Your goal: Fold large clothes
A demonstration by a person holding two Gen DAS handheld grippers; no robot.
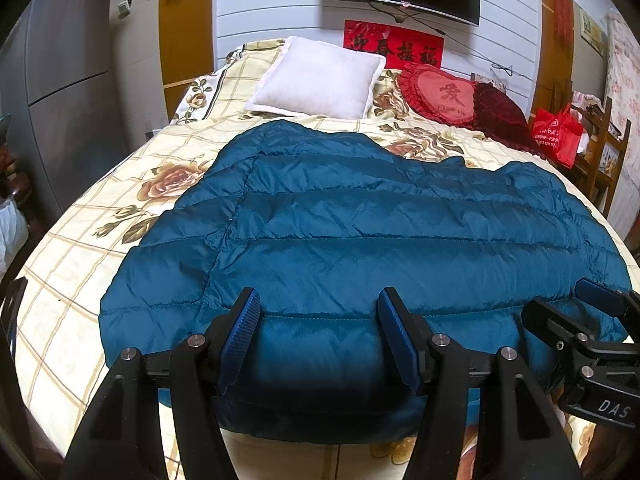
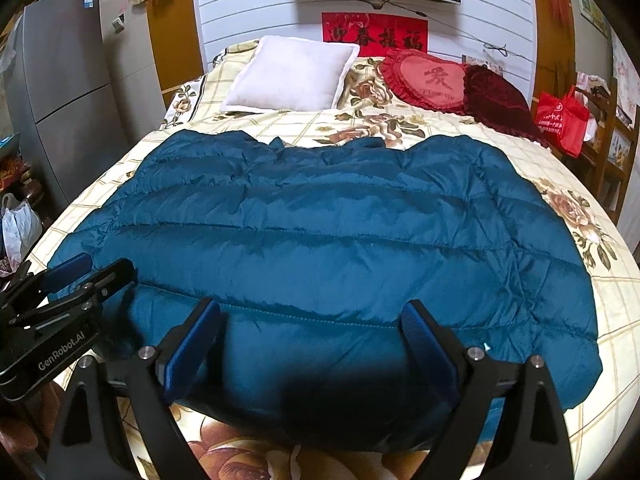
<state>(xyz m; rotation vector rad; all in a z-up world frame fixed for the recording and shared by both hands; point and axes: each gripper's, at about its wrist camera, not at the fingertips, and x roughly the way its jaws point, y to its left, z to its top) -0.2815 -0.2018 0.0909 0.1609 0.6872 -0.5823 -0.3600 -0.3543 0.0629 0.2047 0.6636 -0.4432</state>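
A large teal quilted down jacket (image 1: 360,232) lies spread flat across the bed; it also fills the middle of the right wrist view (image 2: 320,232). My left gripper (image 1: 320,304) is open, its jaws wide apart over the jacket's near hem, holding nothing. My right gripper (image 2: 312,316) is open too, over the near hem further right. The right gripper shows at the right edge of the left wrist view (image 1: 592,320). The left gripper shows at the left edge of the right wrist view (image 2: 68,280). Both hover just above or at the hem; contact cannot be told.
The bed has a cream floral checked cover (image 1: 100,260). A white pillow (image 1: 316,78), a red heart cushion (image 1: 440,94) and a dark red cushion (image 1: 504,116) lie at its head. A grey fridge (image 1: 68,80) stands left; a wooden chair with a red bag (image 1: 558,136) stands right.
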